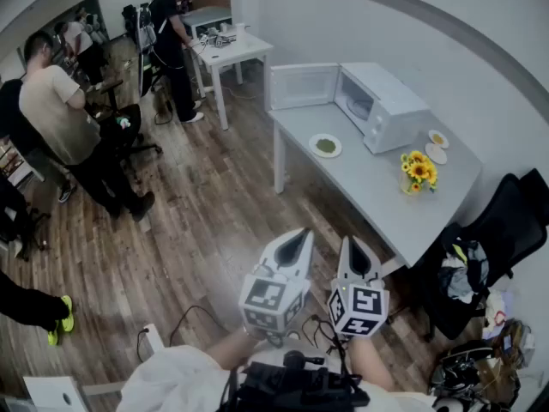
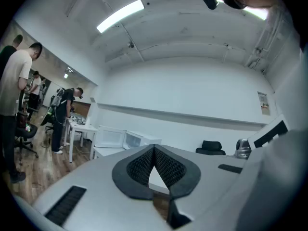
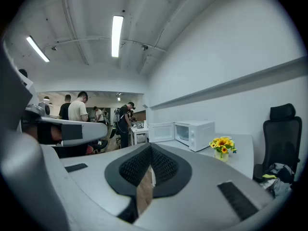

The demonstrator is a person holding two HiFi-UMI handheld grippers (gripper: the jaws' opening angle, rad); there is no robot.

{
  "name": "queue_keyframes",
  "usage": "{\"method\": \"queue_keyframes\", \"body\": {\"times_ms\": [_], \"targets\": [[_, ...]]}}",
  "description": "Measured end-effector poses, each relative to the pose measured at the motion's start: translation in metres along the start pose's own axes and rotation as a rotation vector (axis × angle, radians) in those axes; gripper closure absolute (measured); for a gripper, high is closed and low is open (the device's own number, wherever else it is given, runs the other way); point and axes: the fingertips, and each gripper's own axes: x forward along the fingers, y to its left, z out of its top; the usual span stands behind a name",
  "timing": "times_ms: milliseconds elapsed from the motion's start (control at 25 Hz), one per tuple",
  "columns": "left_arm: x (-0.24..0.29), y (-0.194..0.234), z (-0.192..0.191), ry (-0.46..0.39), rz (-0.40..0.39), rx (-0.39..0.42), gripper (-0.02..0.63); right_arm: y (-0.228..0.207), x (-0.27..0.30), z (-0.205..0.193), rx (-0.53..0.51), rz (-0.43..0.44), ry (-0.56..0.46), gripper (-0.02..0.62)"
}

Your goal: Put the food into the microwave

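A long grey tabletop [image 1: 377, 183] is carrying a boxy white microwave [image 1: 383, 107], its door hanging open. Well apart from it, over the wooden floor [image 1: 197, 230], the left gripper [image 1: 298, 237] and right gripper [image 1: 352, 245] are hovering side by side, both clenched on nothing. A round white plate of green food [image 1: 325, 146] is sitting just beside the microwave; only the head view is showing it.

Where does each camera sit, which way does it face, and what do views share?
Head view: on the head, facing steeply down at the table; left gripper, right gripper and forearms show.
Left gripper view: on the left gripper, facing level past its shut jaws toward the microwave.
Right gripper view: on the right gripper, shut jaws, facing microwave and flowers.
Shared: the microwave, in all three.
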Motion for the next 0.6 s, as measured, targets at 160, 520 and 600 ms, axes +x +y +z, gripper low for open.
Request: {"method": "queue_keyframes", "body": {"times_ms": [160, 520, 600], "targets": [[0.004, 0.001, -0.002, -0.001, 0.006, -0.003, 0.597, -0.002, 0.001, 0.000, -0.006, 0.000, -0.002, 0.575], [0.007, 0.013, -0.009, 0.017, 0.009, -0.028, 0.597, 0.007, 0.010, -0.004, 0.013, 0.024, -0.007, 0.571], [0.007, 0.019, -0.007, 0.019, 0.006, -0.026, 0.597, 0.011, 0.014, -0.003, 0.017, 0.012, -0.007, 0.571]]}}
